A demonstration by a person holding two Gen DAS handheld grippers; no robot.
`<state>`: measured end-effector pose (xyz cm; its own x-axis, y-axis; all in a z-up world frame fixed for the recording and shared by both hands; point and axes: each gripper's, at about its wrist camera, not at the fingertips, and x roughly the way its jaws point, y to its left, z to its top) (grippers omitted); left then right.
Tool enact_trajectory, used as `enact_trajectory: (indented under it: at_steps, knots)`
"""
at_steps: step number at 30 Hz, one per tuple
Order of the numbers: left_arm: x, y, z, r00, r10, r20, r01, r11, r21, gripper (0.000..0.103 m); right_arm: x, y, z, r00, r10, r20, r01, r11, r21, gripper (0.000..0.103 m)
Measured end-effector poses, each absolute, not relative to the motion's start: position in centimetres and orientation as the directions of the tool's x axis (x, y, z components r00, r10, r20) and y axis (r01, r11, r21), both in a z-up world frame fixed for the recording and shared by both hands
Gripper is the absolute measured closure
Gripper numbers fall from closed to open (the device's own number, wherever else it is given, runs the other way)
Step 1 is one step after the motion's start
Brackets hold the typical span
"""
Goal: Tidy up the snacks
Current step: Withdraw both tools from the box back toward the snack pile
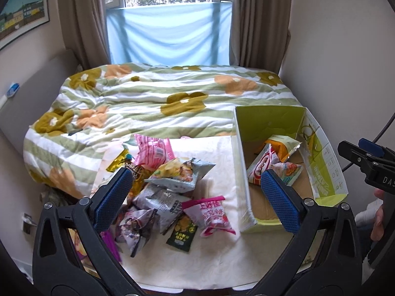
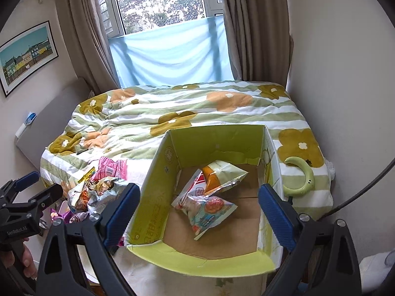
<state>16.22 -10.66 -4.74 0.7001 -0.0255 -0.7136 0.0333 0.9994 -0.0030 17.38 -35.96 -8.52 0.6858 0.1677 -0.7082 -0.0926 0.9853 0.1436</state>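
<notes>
Snack packets (image 1: 170,187) lie heaped on the white cloth (image 1: 222,254) under my left claw (image 1: 196,197), whose blue pads stand wide apart with nothing between them. Nearest that claw are a pink candy bag (image 1: 211,215), a dark green sachet (image 1: 181,233) and a crumpled grey packet (image 1: 160,203); beyond its tips sit a silver chip bag (image 1: 182,172) and a pink packet (image 1: 153,151). To the right of that claw, just beside the heap, stands the green cardboard box (image 1: 269,123), open at the top.

My right claw (image 2: 198,208) hangs over that box (image 2: 217,143), its jaws spread wide too, empty, one pad outside the box's left wall and the other by its right wall. Down between them, on the box floor, lie three packets: a pale green and orange bag (image 2: 223,175), a red and white packet (image 2: 195,188) partly under it, and a light blue packet (image 2: 209,209) closest to me. Beyond the right pad a green crescent-shaped thing (image 2: 302,176) rests on the flowered quilt (image 2: 197,113). Off to the left of this claw I see my other claw's blue-tipped fingers (image 2: 27,180) and the pile.
</notes>
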Motion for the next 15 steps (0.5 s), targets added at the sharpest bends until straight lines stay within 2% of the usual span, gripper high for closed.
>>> enact_trajectory:
  at_steps: [7,15]
  knots:
    - [11.8,-3.8,-5.0,0.692,-0.065,-0.719,0.069,0.997,-0.024,0.000,12.3,-30.8,-8.1,0.715,0.119,-0.689,-0.009,0.987,0.161,0.008]
    - [7.8,4.9,-5.9,0.692,-0.059,-0.720,0.038,0.998,-0.046,0.000,8.4,-24.1,-8.9,0.701,0.141,-0.699,0.012,0.978,0.210,0.008]
